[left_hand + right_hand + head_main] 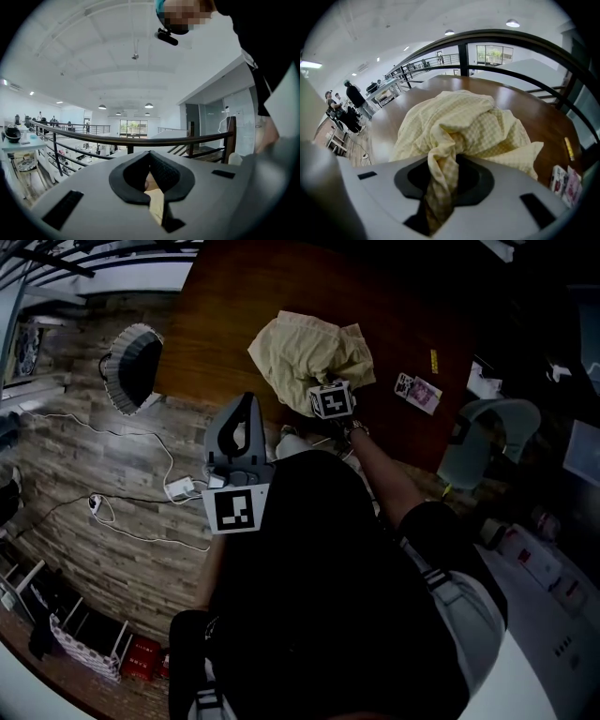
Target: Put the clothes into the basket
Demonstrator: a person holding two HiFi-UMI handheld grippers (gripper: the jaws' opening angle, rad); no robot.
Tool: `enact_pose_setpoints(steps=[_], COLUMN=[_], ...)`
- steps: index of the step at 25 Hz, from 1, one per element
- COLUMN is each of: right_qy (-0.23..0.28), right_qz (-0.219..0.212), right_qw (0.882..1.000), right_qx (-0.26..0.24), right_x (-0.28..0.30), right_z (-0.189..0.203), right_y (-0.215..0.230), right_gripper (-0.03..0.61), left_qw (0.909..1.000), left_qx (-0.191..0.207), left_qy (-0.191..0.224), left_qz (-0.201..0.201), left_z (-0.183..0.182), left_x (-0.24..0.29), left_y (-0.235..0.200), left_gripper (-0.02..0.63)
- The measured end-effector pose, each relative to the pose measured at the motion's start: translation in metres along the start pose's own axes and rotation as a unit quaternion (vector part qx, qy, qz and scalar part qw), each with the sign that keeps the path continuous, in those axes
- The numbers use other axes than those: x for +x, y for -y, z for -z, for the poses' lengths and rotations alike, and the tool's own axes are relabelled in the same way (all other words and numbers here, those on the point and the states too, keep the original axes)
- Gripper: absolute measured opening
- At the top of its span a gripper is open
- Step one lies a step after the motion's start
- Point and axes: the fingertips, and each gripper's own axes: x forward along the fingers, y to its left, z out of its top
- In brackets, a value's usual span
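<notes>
A pale yellow checked garment [309, 348] lies crumpled on the round brown table [234, 306]. My right gripper [321, 381] is at the garment's near edge, pointing steeply down, shut on a fold of it. In the right gripper view that fold [443, 159] runs down between the jaws of the right gripper [440, 187], and the rest of the cloth is heaped beyond. My left gripper [248, 402] hovers off the table's near left edge, its fingers meeting at the tips with nothing held. The left gripper [152, 180] faces a railing. A dark round basket [136, 367] with a ribbed white rim stands on the wood floor to the left.
A small printed packet [419, 392] and a yellow item [433, 360] lie on the table's right side. A pale green chair [487, 437] stands at the right. White cables and a power strip [178, 488] trail over the floor. A dark railing [511, 42] curves behind the table.
</notes>
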Motion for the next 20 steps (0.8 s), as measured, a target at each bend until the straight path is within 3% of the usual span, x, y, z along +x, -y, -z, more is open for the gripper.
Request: enact_pose_setpoints(steps=[10, 20], right_qy=[0.071, 0.154], right_qz=[-0.016, -0.037], right_qw=[0.997, 0.987], right_qx=[-0.019, -0.039], right_x=[-0.04, -0.092], right_z=[-0.037, -0.088], right_y=[-0.02, -0.05], right_gripper=[0.109, 0.109], left_qw=[0.9994, 0.9977], left_qx=[-0.014, -0.025], left_qy=[0.013, 0.024], left_qz=[-0.029, -0.058], left_z=[0.001, 0.003], left_x=[-0.014, -0.033], left_y=[-0.01, -0.015], left_gripper=[0.011, 0.011])
